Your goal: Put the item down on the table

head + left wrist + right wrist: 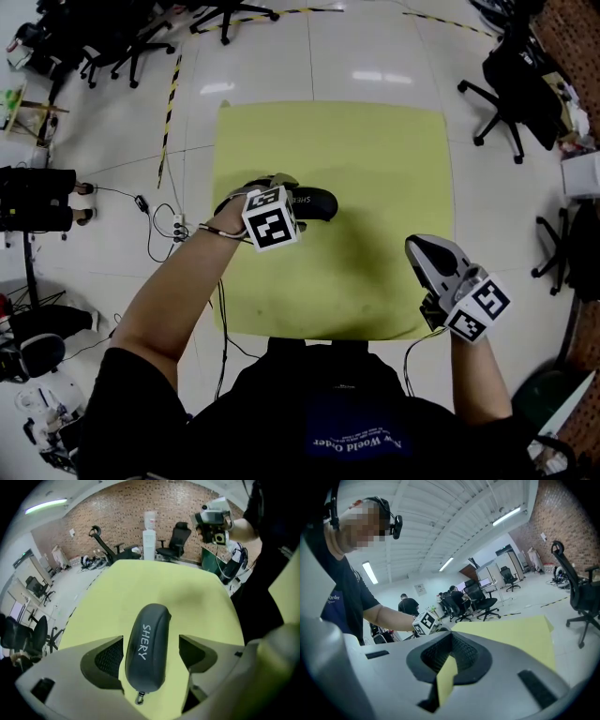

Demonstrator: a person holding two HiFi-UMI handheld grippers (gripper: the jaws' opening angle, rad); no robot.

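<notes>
Brick wall (pixel 117 513), pale tiled floor (pixel 375 47), black office chairs (pixel 516 84).

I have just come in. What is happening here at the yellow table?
A person stands at the yellow table with a handheld gripper in each hand. The left gripper is out over the table with a dark zipped case marked SHERY between its jaws. The jaws are apart, with a gap on the case's right side, so the case seems to be set down already. The right gripper is held off by the table's near corner, jaws together and empty.
</notes>
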